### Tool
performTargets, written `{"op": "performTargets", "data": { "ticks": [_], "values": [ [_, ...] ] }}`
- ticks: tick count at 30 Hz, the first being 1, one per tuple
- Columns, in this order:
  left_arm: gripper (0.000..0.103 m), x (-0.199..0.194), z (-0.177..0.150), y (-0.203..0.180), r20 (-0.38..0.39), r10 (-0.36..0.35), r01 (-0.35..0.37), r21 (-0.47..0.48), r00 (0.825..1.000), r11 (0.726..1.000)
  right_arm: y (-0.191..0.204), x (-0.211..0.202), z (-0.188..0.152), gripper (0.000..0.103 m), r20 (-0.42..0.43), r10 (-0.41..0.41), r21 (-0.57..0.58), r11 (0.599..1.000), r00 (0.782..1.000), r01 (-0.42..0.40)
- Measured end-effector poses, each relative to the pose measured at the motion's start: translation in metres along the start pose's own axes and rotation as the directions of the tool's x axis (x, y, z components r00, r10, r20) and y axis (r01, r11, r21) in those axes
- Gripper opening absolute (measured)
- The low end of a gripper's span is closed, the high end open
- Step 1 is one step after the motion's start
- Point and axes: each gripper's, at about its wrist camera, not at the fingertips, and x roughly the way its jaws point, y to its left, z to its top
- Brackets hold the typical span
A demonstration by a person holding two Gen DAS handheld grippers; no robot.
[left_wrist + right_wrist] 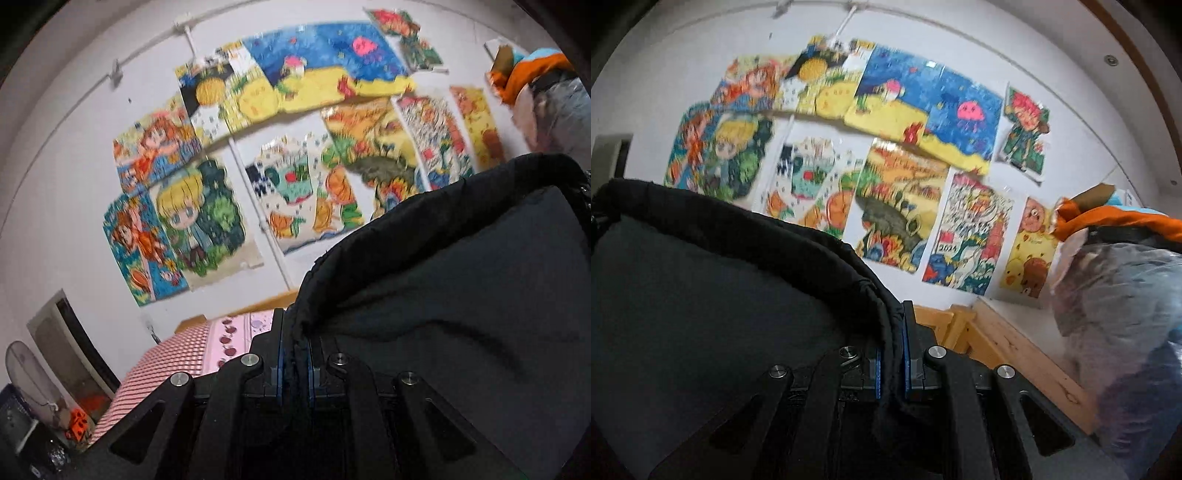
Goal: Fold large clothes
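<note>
The black garment (461, 266) blocks inward of each tool; a plastic-wrapped bundle (1123, 314) crowds the right.

A bed (192, 325) with a light wooden frame sits at the lower left of the left wrist view, a pink-and-red checked sheet (166, 365) spread over it.

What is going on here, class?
A person holds a dark garment up in the air with two grippers. The left gripper and the right gripper are each shut on its hem, one at either end. Both cameras face a wall of drawings. No fold shows yet.
</note>
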Motion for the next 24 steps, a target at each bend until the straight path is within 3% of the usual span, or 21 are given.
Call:
{"op": "performTargets", "data": {
  "ticks": [6, 12, 17, 24],
  "values": [
    [0.009, 0.063, -0.007, -0.019, -0.082, -0.005, 0.006, 0.021, 0.997, 1.0, 0.025, 0.071, -0.017, 0.007, -0.093, -0.006, -0.018, 1.0, 0.996, 0.004],
    [0.009, 0.096, -0.023, -0.029, -0.154, -0.074, 0.071, -0.024, 0.985, 0.997, 0.038, 0.116, -0.05, 0.007, -0.191, 0.007, 0.0, 1.0, 0.982, -0.008],
    [0.01, 0.105, -0.032, -0.039, -0.166, -0.084, 0.082, -0.019, 0.983, 0.996, 0.046, 0.127, -0.081, 0.007, -0.223, 0.007, 0.032, 1.0, 0.975, 0.0],
    [0.016, 0.103, -0.036, -0.027, -0.152, -0.148, 0.134, -0.097, 0.977, 0.986, 0.043, 0.128, -0.092, 0.015, -0.232, 0.025, 0.071, 0.997, 0.972, -0.008]
  ]
}}
